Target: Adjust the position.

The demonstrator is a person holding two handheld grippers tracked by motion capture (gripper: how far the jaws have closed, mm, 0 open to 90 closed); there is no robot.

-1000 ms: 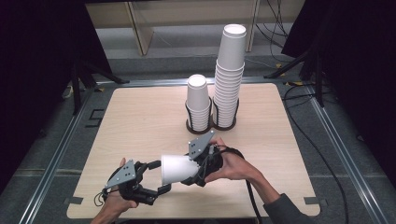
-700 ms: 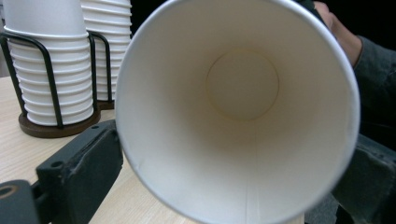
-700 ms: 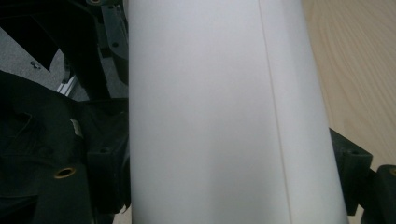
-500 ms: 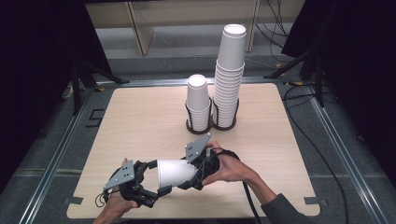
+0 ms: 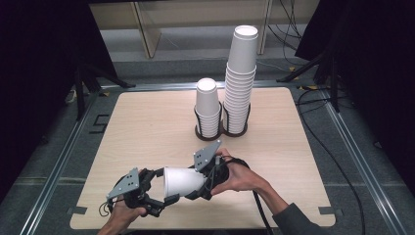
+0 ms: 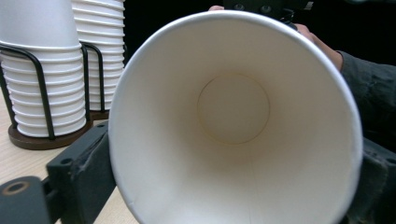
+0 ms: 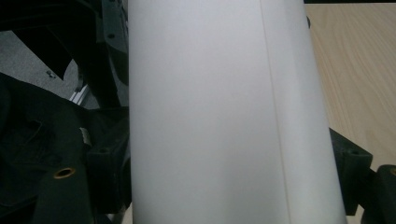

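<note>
A white paper cup (image 5: 182, 180) lies level in the air over the table's front edge, mouth to the left. My right gripper (image 5: 196, 184) is shut on its body near the base; in the right gripper view the cup's wall (image 7: 219, 116) stands between the black jaws. My left gripper (image 5: 161, 186) is open, one jaw on each side of the rim, close against it. The left gripper view looks straight into the cup's round mouth (image 6: 233, 107), with the person's right hand (image 6: 322, 42) behind it.
A tall stack of white cups (image 5: 241, 83) and a shorter stack (image 5: 207, 110) stand in a black wire holder (image 5: 215, 133) at the middle back of the wooden table (image 5: 147, 127). Cables trail on the floor at the right.
The right gripper has carried the cup left and down. The left gripper has come in until its jaws stand around the cup's rim.
</note>
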